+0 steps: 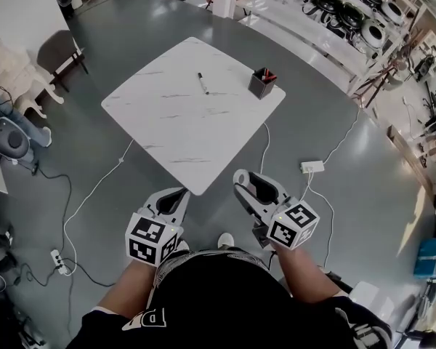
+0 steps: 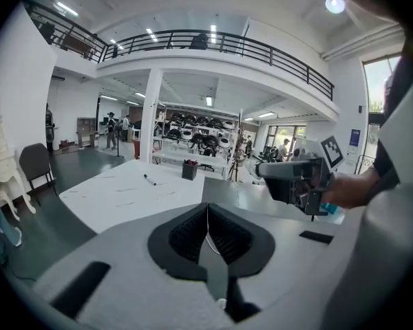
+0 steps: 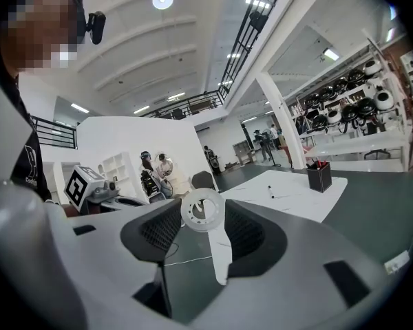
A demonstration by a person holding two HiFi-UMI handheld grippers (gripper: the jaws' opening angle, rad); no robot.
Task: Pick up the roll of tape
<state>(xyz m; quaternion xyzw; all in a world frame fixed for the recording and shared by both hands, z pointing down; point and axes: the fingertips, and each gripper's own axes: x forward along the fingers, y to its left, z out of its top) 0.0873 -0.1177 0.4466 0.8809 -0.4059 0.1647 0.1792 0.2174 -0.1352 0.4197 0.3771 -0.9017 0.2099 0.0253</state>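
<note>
In the right gripper view, a thin white roll of tape (image 3: 217, 220) stands face-on between the pads of my right gripper (image 3: 202, 212), with a loose strip hanging down from it. The jaws are shut on its rim. In the head view this gripper (image 1: 248, 177) is held close to the body, just short of the near corner of the white marble table (image 1: 189, 115); the roll is hard to make out there. My left gripper (image 1: 176, 193) is beside it, also short of the table. Its pads meet at the tips with nothing between them (image 2: 208, 215).
On the table lie a black marker (image 1: 203, 83) and a black pen holder (image 1: 262, 83). White cables, a power adapter (image 1: 312, 167) and a power strip (image 1: 57, 259) lie on the grey floor. A chair (image 1: 58, 53) stands far left, and shelving (image 1: 334, 6) stands behind the table.
</note>
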